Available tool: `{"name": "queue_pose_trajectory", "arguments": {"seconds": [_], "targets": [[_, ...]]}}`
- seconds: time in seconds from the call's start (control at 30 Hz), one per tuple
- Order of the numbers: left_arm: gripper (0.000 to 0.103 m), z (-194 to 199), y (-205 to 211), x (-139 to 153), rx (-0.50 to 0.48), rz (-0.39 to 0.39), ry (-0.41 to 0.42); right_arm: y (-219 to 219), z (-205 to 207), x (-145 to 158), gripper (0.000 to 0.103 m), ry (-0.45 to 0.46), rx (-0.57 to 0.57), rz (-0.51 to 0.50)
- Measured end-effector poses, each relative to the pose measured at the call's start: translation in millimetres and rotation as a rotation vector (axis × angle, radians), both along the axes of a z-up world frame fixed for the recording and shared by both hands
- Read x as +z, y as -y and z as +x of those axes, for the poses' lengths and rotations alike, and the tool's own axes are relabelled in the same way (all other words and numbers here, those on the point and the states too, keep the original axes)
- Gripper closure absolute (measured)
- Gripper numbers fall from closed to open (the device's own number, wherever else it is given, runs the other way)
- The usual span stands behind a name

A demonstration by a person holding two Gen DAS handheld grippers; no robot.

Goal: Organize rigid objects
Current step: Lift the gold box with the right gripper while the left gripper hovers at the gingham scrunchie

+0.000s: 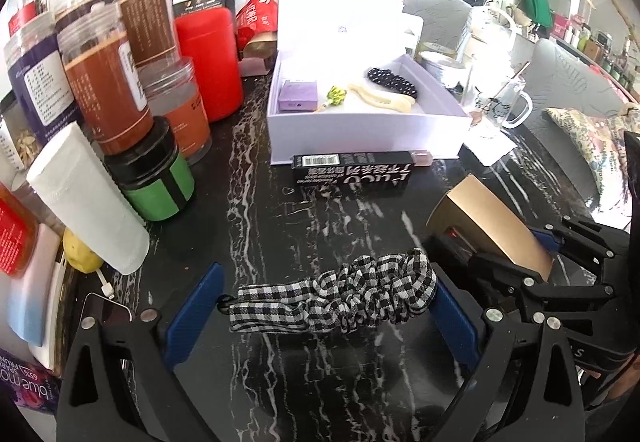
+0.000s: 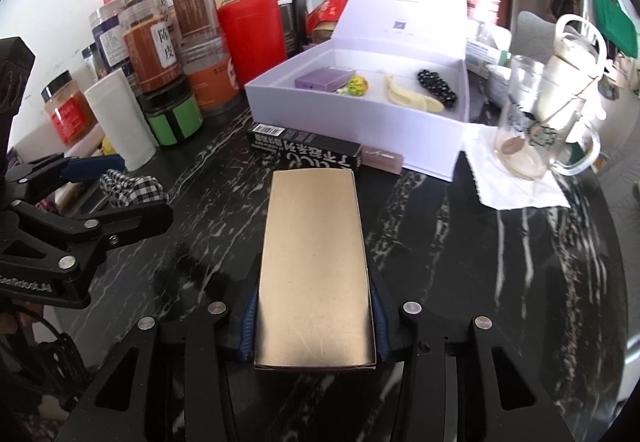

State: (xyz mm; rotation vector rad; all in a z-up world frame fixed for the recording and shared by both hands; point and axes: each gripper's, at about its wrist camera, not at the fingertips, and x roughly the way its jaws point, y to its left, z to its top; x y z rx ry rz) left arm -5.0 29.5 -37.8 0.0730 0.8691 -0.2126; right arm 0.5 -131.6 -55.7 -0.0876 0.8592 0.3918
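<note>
My right gripper [image 2: 314, 278] is shut on a flat gold box [image 2: 314, 262], blue pads pressing its two long sides; in the left wrist view the same gold box [image 1: 492, 226] juts out of that gripper at the right. My left gripper [image 1: 324, 318] has a black-and-white checked scrunchie [image 1: 340, 298] stretched between its blue pads, over the black marble table [image 1: 320, 226]. An open lavender box [image 2: 348, 113] stands behind and holds a purple packet [image 2: 322, 78], a cream hair clip [image 2: 412, 95] and a black dotted item [image 2: 436, 85]. A long black carton [image 2: 304, 151] and a small pink box [image 2: 382, 161] lie against its front wall.
Jars [image 1: 104, 81], a red canister [image 1: 208, 61], a green-and-black tin [image 1: 152, 173] and a white roll [image 1: 88, 197] crowd the left. A glass mug [image 2: 528, 129] on a white napkin [image 2: 516, 169] stands at right. A phone [image 1: 104, 310] and a lemon [image 1: 80, 254] lie near left.
</note>
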Motion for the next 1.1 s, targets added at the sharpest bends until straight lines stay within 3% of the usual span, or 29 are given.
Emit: {"name": "queue_pose_trajectory", "arguments": {"seconds": [0.6,1.1], "targets": [[0.003,-9,27,38,-0.104,-0.01,0.07,23,-46,51,0.059,0.092,-0.102,0.019],[0.003,21,37,78,-0.132,-0.008,0.155,14,-23,85,0.059,0.146,-0.074,0.029]]}}
